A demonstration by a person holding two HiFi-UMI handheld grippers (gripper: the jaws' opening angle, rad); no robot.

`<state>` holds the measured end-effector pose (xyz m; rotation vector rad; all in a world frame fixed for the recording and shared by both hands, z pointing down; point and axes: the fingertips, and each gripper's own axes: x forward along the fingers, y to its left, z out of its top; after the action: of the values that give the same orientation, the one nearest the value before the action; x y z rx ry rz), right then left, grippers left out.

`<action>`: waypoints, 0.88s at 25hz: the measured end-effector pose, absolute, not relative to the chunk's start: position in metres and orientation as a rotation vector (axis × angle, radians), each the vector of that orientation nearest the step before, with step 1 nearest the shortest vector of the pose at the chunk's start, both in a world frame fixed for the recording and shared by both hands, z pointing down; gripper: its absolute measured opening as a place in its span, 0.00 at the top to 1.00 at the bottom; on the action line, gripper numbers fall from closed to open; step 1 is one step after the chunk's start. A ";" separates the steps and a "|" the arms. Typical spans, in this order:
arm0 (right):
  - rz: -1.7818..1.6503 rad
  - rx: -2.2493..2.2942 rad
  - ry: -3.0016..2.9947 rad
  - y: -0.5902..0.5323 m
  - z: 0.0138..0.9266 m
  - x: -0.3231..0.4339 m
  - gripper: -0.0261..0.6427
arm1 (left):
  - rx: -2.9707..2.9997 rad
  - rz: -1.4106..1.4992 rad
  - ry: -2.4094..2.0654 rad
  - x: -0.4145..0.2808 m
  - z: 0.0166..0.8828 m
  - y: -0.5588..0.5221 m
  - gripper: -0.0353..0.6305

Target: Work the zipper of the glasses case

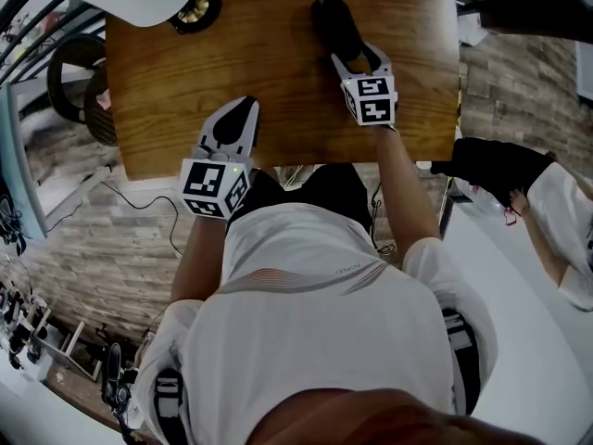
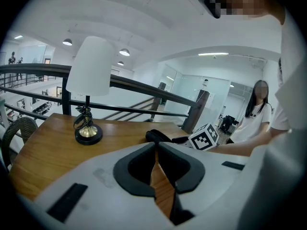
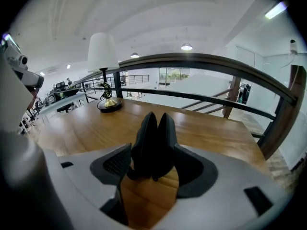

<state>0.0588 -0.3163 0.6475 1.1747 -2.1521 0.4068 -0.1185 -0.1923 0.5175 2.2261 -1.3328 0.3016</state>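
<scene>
Right gripper (image 3: 152, 153) clamped the glasses case (image 3: 153, 138), which stood on edge on the table (image 1: 278, 109), far right. Left gripper (image 2: 156, 146) was closed and empty at the near edge. Case probably light, with a semi-stiff shell; hold the body, pinch the zipper pull (not visible).

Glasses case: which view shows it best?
Right gripper view: the glasses case sits close up between the right gripper's jaws, both halves visible. The head view shows it from above as a dark shape; the left gripper view shows only a dark sliver.
</scene>
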 end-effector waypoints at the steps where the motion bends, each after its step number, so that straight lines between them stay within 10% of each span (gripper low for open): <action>1: 0.420 1.171 -2.154 -0.316 0.649 0.058 0.46 | 2.226 0.302 -1.332 -0.118 0.518 -0.192 0.90; 22: 0.476 1.199 -2.214 -0.324 0.646 0.071 0.59 | 2.419 0.405 -1.144 -0.030 0.562 -0.293 0.90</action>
<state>0.0710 -0.3237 0.6460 1.1987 -2.2136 0.4764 -0.0297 -0.2929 0.5619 2.4186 -1.1438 0.4047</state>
